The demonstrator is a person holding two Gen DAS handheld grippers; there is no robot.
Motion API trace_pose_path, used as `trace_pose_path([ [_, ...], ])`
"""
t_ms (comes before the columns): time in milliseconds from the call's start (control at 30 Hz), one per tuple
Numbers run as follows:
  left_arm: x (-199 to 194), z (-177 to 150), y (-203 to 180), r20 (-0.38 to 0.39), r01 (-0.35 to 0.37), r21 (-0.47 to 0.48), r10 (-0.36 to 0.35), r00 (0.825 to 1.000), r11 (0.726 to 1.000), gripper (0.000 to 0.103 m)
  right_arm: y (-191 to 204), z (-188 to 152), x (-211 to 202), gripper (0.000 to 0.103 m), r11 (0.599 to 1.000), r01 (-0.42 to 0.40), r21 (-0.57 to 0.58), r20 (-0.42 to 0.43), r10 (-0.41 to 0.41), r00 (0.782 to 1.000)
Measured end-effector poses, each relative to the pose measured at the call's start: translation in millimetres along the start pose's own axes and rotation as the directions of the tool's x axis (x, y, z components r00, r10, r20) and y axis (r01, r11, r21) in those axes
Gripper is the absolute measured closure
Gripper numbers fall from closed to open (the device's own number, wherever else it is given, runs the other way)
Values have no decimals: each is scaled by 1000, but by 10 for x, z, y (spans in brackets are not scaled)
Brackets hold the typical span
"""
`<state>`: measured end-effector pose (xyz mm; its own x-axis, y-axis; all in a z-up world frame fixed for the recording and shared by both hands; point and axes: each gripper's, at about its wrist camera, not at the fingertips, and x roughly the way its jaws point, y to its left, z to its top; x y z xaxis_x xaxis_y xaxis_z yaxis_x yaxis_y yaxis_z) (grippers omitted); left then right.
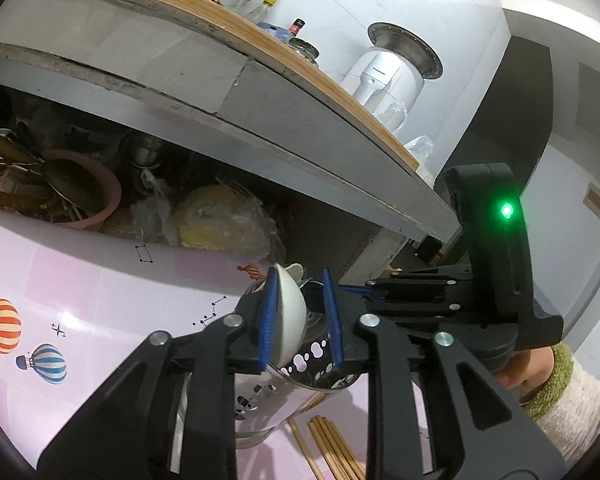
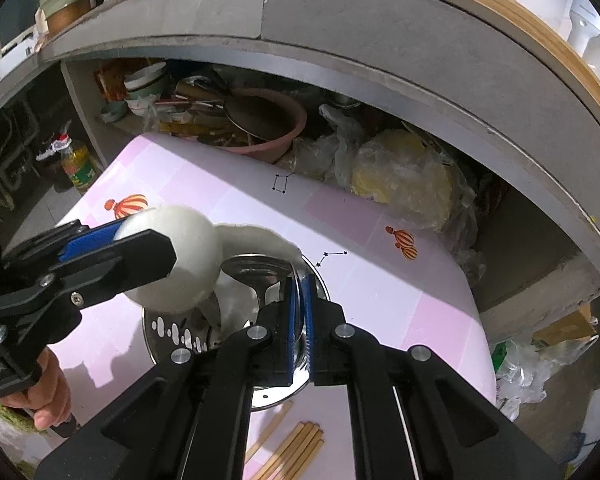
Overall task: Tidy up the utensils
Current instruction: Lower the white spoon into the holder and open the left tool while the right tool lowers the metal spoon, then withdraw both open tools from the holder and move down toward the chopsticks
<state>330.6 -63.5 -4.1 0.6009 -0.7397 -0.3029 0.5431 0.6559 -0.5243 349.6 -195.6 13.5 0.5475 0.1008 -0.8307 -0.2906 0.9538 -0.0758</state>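
Pink balloon-print table (image 2: 228, 200) fronts a cluttered under-counter shelf holding a pink basin (image 2: 276, 128) at 12 o'clock and a yellow bagged item (image 2: 404, 176) at 1 o'clock. Left view: the left gripper (image 1: 300, 316) stands parted, its left pad touching a white ceramic spoon (image 1: 290, 312) over the perforated steel utensil holder (image 1: 300, 384); chopsticks (image 1: 332, 448) lie at 6 o'clock. Only the right view shows the right gripper (image 2: 299, 320) clamped on the holder's rim, a metal spoon (image 2: 260, 276) inside.

Left gripper (image 1: 300, 320) agape — right gripper (image 2: 299, 328) clamped
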Motion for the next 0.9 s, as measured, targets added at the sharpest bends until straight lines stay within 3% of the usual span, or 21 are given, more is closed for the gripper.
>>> trace_pose_path([
  [100,-19,13,8,7,-1,-8,1,1000,1000,69,-23,1,-33,91,1000,-10,10,6,10,1000],
  [333,-67,42,-26,25,-4,-7,4,1000,1000,63,-51,5,-115,82,999,-20,28,28,19,999],
  [533,-135,39,-45,34,-19,-11,19,999,1000,54,-91,19,-251,81,998,-40,47,57,37,998],
  [900,-383,57,-159,46,-53,8,52,998,999,35,-383,-143,-849,67,985,-100,144,186,72,980],
])
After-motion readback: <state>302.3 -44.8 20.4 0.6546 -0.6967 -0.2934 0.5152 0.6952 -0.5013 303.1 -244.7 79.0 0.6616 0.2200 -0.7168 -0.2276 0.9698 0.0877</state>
